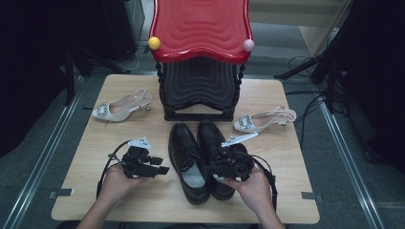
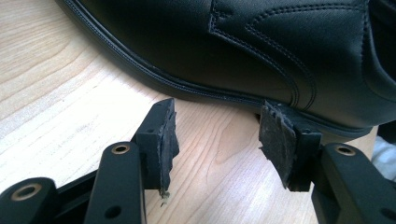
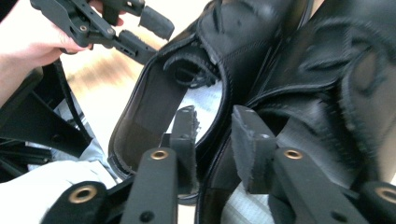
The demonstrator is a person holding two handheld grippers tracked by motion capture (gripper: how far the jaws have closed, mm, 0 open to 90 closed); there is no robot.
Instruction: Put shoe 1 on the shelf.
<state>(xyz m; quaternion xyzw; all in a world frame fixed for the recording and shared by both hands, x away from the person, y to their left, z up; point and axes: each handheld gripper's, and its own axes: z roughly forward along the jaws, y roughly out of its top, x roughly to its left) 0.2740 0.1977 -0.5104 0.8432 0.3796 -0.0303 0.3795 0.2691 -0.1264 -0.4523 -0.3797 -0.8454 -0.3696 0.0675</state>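
A light wooden table (image 1: 95, 191) takes up the middle of the high view, and at its far edge, upper centre of the frame, stands one stool-like stand (image 1: 200, 90) with a glossy red wavy top and a black ribbed body, one yellow ball (image 1: 154, 43) and one pink ball (image 1: 248, 45) at its front corners. Four shoes lie on the table — two black leather ones and two pale slingback heels with jewelled buckles. The two black shoes sit side by side in the lower centre, toes toward the stand: the left black shoe (image 1: 188, 162) and the right black shoe (image 1: 212, 143), touching along their inner sides. One pale heel (image 1: 122, 107) lies at centre left, the other pale heel (image 1: 262, 120) at centre right, well apart. Two hands come in from the bottom edge, one gripper in each. The left gripper (image 1: 160, 166) sits just beside the left black shoe's outer side; in the left gripper view its jaws stand apart with bare wood between them, tips close to the sole edge (image 2: 205, 91). The right gripper (image 1: 214, 168) is at the shoes' openings — in the right gripper view its jaws stand apart astride the adjoining collars, one jaw inside the left black shoe's opening (image 3: 149, 107), clamped on nothing.
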